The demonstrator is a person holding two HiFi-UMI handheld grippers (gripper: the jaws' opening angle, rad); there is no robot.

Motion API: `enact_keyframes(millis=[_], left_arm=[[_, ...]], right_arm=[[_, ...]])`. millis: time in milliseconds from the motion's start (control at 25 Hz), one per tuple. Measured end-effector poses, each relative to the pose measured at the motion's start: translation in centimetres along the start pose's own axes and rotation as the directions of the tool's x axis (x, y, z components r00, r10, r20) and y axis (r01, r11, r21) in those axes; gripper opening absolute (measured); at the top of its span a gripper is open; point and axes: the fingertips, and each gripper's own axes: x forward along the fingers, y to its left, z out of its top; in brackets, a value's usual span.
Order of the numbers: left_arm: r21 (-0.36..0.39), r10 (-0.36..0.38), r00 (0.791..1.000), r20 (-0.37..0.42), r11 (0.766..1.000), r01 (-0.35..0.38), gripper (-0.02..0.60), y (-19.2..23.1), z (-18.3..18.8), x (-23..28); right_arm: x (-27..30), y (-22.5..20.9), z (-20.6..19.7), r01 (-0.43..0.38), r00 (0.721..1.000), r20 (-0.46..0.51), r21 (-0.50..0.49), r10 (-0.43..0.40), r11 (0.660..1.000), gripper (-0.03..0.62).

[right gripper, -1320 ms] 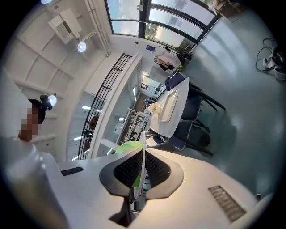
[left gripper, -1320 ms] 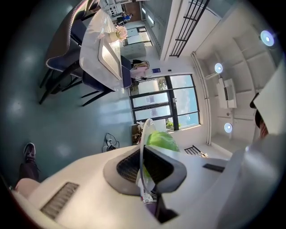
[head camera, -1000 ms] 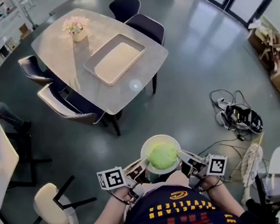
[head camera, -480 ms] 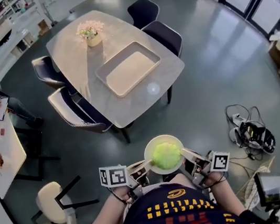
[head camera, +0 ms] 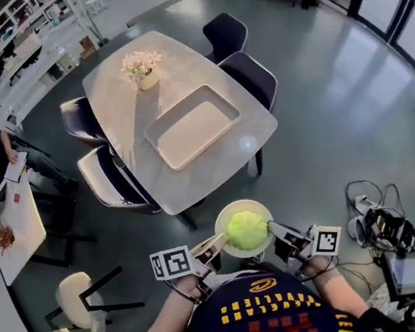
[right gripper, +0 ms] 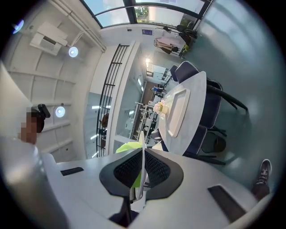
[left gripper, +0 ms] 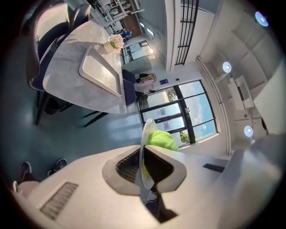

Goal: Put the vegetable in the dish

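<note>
- grey dining table (head camera: 127, 111) stands ahead on the floor, with dark chairs (head camera: 112, 181) along its sides.
- pale rectangular tray (head camera: 192, 128) lies on the table toward its near right corner; a vase of flowers (head camera: 143, 68) sits by the far end.
- white dish (head camera: 224, 220) is carried in the air just off the table's near corner, in front of the person's chest.
- leafy green vegetable (head camera: 246, 230) lies in the dish, filling its middle.
- left gripper (head camera: 214, 243) has its jaws pinched on the dish's left rim, the thin edge between them.
- right gripper (head camera: 275, 231) is clamped the same way on the right rim.
</note>
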Motion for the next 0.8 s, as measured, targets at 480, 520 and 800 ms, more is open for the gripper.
enact_keyframes(millis=[480, 520, 800], left_arm=[[-0.054, -0.029, 1.000, 0.012, 0.998, 0.029, 0.014, -1.5, 0.9, 6.0], [-0.058, -0.021, 1.000, 0.019, 0.998, 0.022, 0.014, -1.3, 1.2, 6.1], [-0.060, -0.023, 1.000, 0.016, 0.998, 0.024, 0.014, -0.1, 4.7, 9.0]], right_arm=[[-0.7, -3.5, 6.0, -0.009, 0.995, -0.101, -0.007, 0.009, 1.000, 0.015], [-0.4, -3.9, 6.2, -0.006, 0.994, -0.105, -0.007, 0.005, 1.000, 0.015], [1.5, -6.1, 9.6, 0.027, 0.994, -0.104, 0.009, -0.026, 1.000, 0.015]])
